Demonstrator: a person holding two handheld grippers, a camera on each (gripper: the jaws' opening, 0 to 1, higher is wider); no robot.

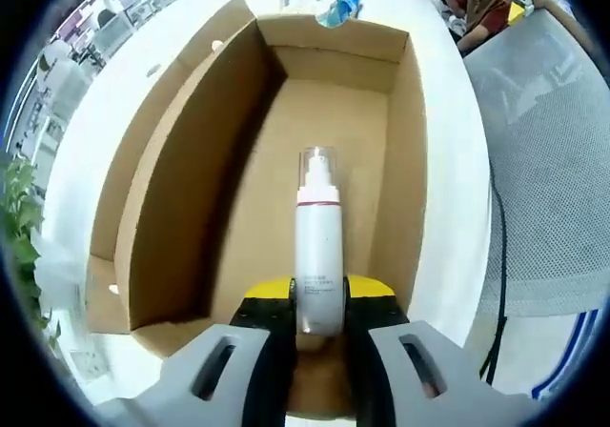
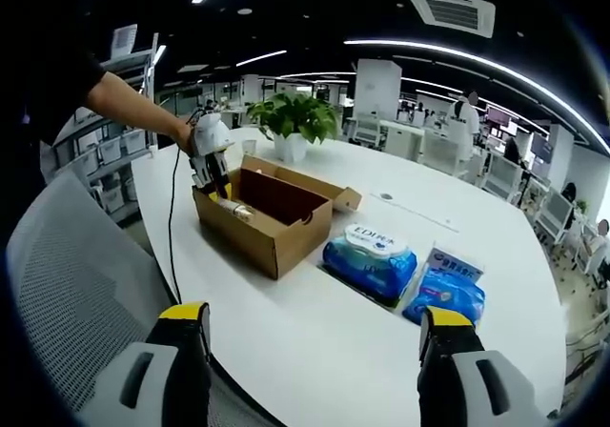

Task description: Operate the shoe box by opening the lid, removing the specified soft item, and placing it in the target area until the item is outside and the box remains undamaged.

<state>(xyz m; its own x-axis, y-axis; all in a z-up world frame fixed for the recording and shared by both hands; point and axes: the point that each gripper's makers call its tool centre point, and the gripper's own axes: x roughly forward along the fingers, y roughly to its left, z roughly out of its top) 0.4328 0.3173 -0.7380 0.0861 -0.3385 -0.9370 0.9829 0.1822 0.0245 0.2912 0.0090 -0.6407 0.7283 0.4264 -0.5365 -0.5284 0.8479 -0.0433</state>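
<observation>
The shoe box (image 1: 181, 170) stands open, a plain brown corrugated-cardboard carton with its lid folded back along one long side. Inside it, the left gripper (image 1: 318, 327) has its two yellow-tipped jaws closed on the base of a white pump bottle (image 1: 317, 246); the pads press both sides of the smooth cylindrical body. The bottle lies along the box floor, near the long wall opposite the lid, its clear cap pointing to the far short wall. A thin red band circles its neck.

In the right gripper view, the right gripper (image 2: 315, 336) has its jaws spread wide apart, holding nothing, above the near edge of the table (image 2: 315, 341). The jaws are grey with yellow tips.

The table is a large, smooth, white top with a rounded outline. The shoe box (image 2: 272, 219) sits toward its left edge, with the left gripper (image 2: 213, 165) held by a person's hand (image 2: 183, 133) at the box's left end. Just right of the box lie two soft blue plastic wipe packs (image 2: 372, 262), side by side. A potted green plant (image 2: 294, 122) in a white pot stands near the far edge, behind the box. A grey mesh chair back (image 2: 81, 274) sits beside the table's left edge, and a black cable (image 2: 172, 227) hangs down over that edge.
</observation>
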